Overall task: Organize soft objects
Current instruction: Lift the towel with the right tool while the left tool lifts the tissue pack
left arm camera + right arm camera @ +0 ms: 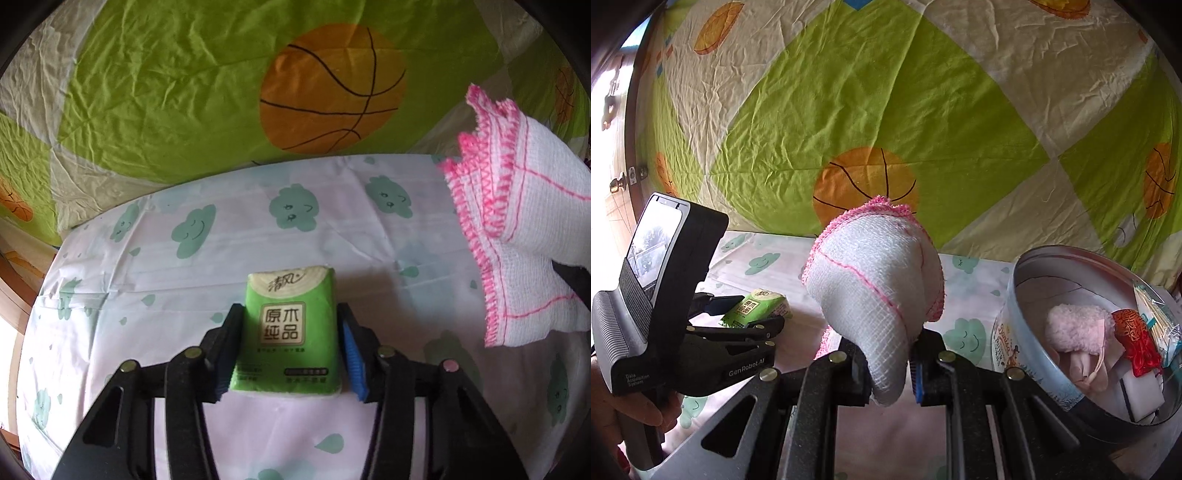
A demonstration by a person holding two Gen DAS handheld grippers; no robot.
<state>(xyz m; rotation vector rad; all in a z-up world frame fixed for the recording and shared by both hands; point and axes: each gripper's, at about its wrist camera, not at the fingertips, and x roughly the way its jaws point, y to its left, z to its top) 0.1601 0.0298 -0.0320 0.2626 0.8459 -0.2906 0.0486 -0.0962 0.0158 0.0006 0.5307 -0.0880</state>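
Observation:
A green tissue pack (pixel 286 325) lies on the cloud-print table cover (pixel 369 251). My left gripper (pixel 290 314) is shut on it, one pad pressing each long side. The right wrist view shows that same left gripper (pixel 753 314) at the left, the tissue pack (pixel 759 304) between its fingers. My right gripper (pixel 886 354) is shut on a folded white cloth with pink stitching (pixel 875 280), lifted above the table. That cloth (pixel 524 229) also hangs at the right of the left wrist view.
A round metal tin (pixel 1015 295) stands open at the right, holding a pink plush item (pixel 1075 325), a red pouch (pixel 1134 339) and a packet. A green and cream basketball-print sheet (pixel 184 92) hangs behind the table. A hand (pixel 635 406) holds the left gripper's handle.

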